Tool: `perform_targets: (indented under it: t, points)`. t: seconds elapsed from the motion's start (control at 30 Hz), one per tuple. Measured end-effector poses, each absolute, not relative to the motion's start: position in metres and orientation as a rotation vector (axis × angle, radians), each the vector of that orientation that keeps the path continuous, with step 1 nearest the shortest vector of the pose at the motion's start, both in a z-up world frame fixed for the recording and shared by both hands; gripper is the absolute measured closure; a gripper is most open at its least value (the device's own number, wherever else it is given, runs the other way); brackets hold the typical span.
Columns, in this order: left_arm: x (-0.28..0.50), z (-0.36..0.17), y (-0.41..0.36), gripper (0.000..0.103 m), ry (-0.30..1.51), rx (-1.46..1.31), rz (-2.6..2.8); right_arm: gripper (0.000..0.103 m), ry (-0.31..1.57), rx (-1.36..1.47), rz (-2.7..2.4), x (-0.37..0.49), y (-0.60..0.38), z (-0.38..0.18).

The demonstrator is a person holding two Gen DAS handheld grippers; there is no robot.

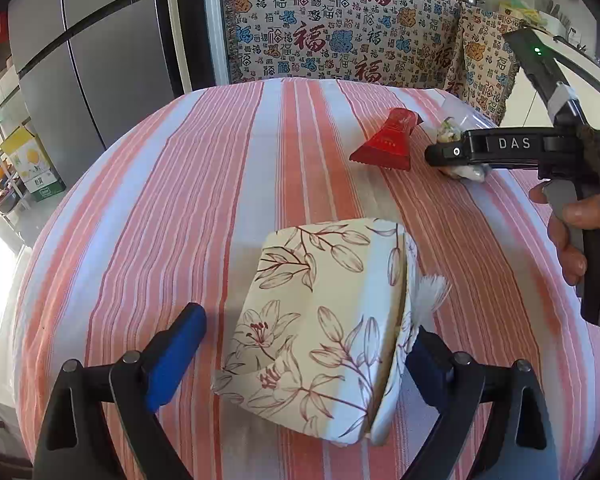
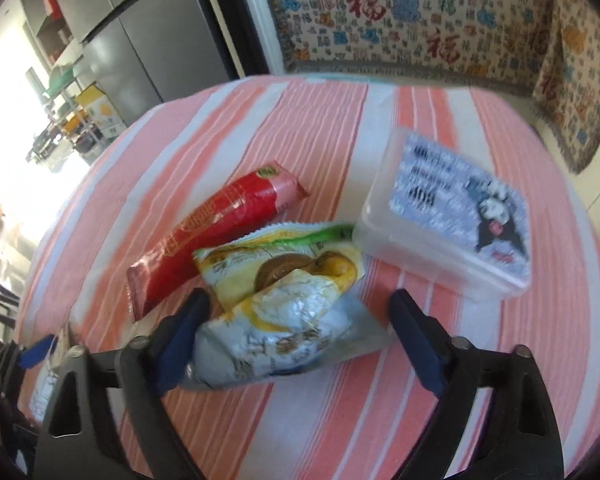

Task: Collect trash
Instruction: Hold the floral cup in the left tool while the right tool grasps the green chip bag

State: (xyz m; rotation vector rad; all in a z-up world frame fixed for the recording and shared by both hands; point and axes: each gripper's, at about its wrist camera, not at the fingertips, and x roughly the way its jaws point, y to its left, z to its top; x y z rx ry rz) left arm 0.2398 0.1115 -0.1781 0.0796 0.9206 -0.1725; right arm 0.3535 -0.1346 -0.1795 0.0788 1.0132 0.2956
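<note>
Little of the collecting looks done: both wrappers lie on the bench, and nothing shows that any trash has gone into the bag yet.

The left tool (image 1: pixel 304 344) is spread wide, its blue pads either side of the floral bag (image 1: pixel 320 320), the right-hand pad touching or nearly touching it, the other clear; it grips nothing. A white tuft pokes from the bag's slit near that right-hand pad.

The right tool (image 2: pixel 296 340) is also wide open over the crumpled yellow wrapper (image 2: pixel 284 300), which lies between its pads; the left-hand pad is at the wrapper's edge, the other apart from it. No hold yet, by my judgement. The red wrapper (image 2: pixel 216 236) lies just ahead and to the left, partly under the yellow one. The clear box (image 2: pixel 448 216) sits ahead and to the right, near but apart from the wrapper; whether it counts as trash I cannot tell.

Left to do: close on the yellow wrapper, carry it to the bag, then fetch the red one.

Room is good: open striped cloth lies all round the tools. The bench's far edge, backed by a patterned throw (image 1: pixel 340 28), is well ahead
</note>
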Motion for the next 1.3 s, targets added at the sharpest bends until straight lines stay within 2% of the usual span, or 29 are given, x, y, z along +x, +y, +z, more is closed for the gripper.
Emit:
perform_targets:
  t: [0.1, 0.37, 0.43, 0.47, 0.5, 0.6, 1.3]
  points:
    - [0.238, -0.177, 0.112, 0.008, 0.920, 0.078, -0.172, 0.050, 1.014, 0.054, 0.327, 0.333, -0.138, -0.178]
    - [0.237, -0.178, 0.111, 0.008, 0.920, 0.086, -0.168, 0.048, 0.967, -0.103, 0.517, 0.206, -0.125, -0.170]
    - [0.238, -0.178, 0.109, 0.008, 0.920, 0.089, -0.167, 0.030, 0.953, -0.124, 0.489, 0.192, -0.125, -0.170]
    - [0.238, -0.178, 0.109, 0.008, 0.920, 0.089, -0.166, 0.013, 0.949, -0.138, 0.469, 0.188, -0.124, -0.173]
    - [0.238, -0.178, 0.109, 0.008, 0.920, 0.089, -0.167, 0.006, 0.952, -0.152, 0.439, 0.186, -0.123, -0.177]
    - [0.238, -0.178, 0.109, 0.008, 0.920, 0.089, -0.166, 0.002, 0.974, -0.137, 0.384, 0.189, -0.125, -0.182]
    - [0.238, -0.177, 0.110, 0.009, 0.920, 0.080, -0.176, 0.001, 0.976, -0.129, 0.368, 0.193, -0.125, -0.182]
